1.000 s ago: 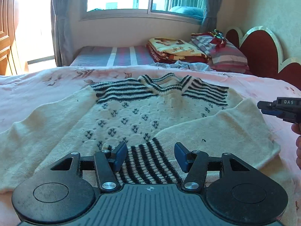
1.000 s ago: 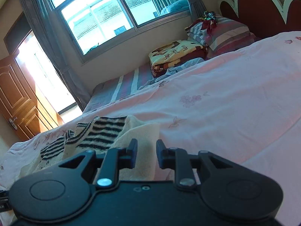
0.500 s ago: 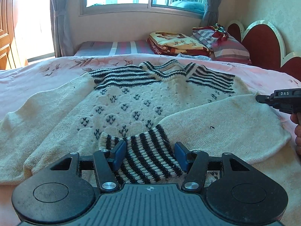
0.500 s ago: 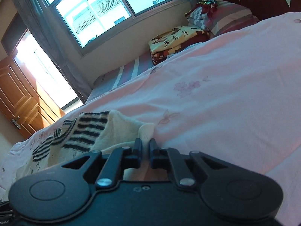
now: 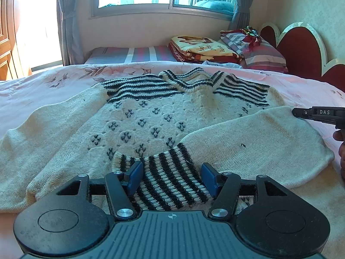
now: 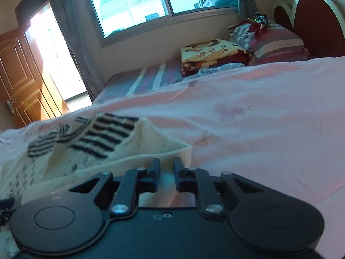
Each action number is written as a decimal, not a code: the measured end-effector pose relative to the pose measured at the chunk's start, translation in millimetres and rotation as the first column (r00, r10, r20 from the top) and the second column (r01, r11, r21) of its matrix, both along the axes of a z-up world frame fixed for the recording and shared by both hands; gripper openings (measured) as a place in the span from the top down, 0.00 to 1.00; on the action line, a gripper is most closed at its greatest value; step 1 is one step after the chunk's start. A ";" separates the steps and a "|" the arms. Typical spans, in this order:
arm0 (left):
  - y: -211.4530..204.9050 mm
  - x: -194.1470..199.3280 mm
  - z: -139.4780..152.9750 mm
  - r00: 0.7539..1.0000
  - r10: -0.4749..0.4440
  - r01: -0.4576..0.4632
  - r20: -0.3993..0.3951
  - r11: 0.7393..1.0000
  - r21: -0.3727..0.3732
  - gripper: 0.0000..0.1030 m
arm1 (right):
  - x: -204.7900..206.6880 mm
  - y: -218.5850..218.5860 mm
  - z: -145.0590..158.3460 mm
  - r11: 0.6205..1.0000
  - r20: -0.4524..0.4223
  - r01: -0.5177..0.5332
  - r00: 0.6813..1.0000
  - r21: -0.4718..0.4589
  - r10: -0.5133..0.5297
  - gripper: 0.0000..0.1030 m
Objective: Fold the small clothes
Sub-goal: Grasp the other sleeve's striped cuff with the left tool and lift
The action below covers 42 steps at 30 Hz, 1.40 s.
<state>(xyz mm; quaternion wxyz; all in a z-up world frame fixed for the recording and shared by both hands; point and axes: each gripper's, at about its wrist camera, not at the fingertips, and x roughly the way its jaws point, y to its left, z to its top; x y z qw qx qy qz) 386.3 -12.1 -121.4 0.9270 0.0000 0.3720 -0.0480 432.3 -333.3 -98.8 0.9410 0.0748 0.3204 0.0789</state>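
Observation:
A cream knitted sweater (image 5: 151,118) with black stripes at the shoulders lies face up on the bed. Its right sleeve is folded across the front. The striped cuff (image 5: 168,172) lies flat between the blue pads of my left gripper (image 5: 171,176), whose jaws are opening and stand off the cloth. My right gripper (image 6: 166,168) sits at the sweater's (image 6: 140,142) folded shoulder edge. Its jaws are opening, a narrow gap shows between them, and the cloth rises just ahead of the tips. From the left wrist view the right gripper (image 5: 297,113) pokes in at the sleeve fold.
The pink flowered bedsheet (image 5: 32,90) spreads all around the sweater. A folded blanket (image 5: 200,47) and striped pillows (image 5: 258,51) lie at the far end by the red headboard (image 5: 301,49). A person's hand (image 5: 340,138) shows at the right edge. A wooden door (image 6: 19,75) is far left.
The right gripper pinched the sweater's folded edge, then parted a little, and its view rolled level. The striped cuff settled flat on the sweater front, and the left jaws spread slightly.

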 end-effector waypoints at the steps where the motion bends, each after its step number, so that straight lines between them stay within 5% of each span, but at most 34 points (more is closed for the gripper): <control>1: -0.6 0.6 -0.5 1.000 0.000 0.000 -0.002 1.000 0.002 0.41 | 0.2 0.6 1.6 1.000 -0.003 0.005 1.000 -0.008 -0.005 0.91; 3: -0.5 0.7 -0.9 1.000 -0.001 0.001 -0.003 1.000 0.001 0.40 | -4.7 6.4 7.9 0.998 0.001 0.026 1.000 -0.054 -0.026 0.89; 4: -0.3 0.6 -1.1 1.000 -0.002 0.002 -0.003 1.000 -0.001 0.39 | -9.6 8.9 11.9 0.996 0.009 0.039 0.999 -0.076 -0.038 0.75; 10: -4.0 0.4 -1.4 1.000 -0.007 0.007 0.001 1.000 0.015 0.36 | -57.6 28.7 14.6 0.989 0.016 -0.086 0.996 -0.120 0.089 0.76; 15: -5.5 0.2 6.1 1.000 -0.013 0.013 -0.015 0.998 0.054 0.24 | -55.0 37.3 14.3 0.985 -0.013 -0.050 0.999 -0.163 0.049 0.74; 17: 9.7 -14.5 15.7 0.999 0.031 -0.032 0.034 0.998 0.058 0.24 | -63.7 36.9 25.2 0.990 0.025 -0.033 0.999 -0.134 0.037 0.70; 20: 66.0 -45.9 26.4 0.984 0.158 -0.156 0.075 0.987 -0.033 0.24 | -82.8 38.3 32.4 0.994 0.038 -0.019 0.999 -0.107 0.023 0.67; 22: 120.4 -75.0 29.7 0.954 0.287 -0.275 0.083 0.952 -0.132 0.24 | -98.5 41.4 32.8 0.996 0.020 -0.012 1.000 -0.091 0.014 0.66; 24: 178.1 -104.7 27.6 0.901 0.430 -0.405 0.053 0.879 -0.250 0.24 | -115.4 46.4 32.1 0.997 -0.001 0.001 1.000 -0.074 -0.001 0.66; 30: 320.7 -167.3 -1.1 0.703 0.706 -0.634 -0.089 0.565 -0.528 0.24 | -156.7 65.2 39.4 0.998 -0.028 0.055 0.998 -0.038 -0.056 0.63; 33: 358.8 -175.4 -19.4 0.660 0.736 -0.642 -0.149 0.449 -0.622 0.42 | -165.9 75.4 48.8 0.997 -0.027 0.082 0.996 -0.003 -0.082 0.61; 34: 366.6 -176.0 -25.0 0.658 0.737 -0.629 -0.153 0.427 -0.650 0.46 | -167.3 79.5 52.4 0.996 -0.022 0.085 0.996 0.000 -0.085 0.61; 38: 386.3 -165.7 -34.8 0.670 0.727 -0.599 -0.150 0.411 -0.687 0.52 | -170.8 100.4 65.4 0.997 0.004 0.073 0.997 -0.002 -0.073 0.60; 42: 391.4 -154.1 -35.4 0.688 0.713 -0.593 -0.135 0.446 -0.670 0.53 | -171.9 113.0 72.4 0.998 0.018 0.069 0.997 0.001 -0.069 0.58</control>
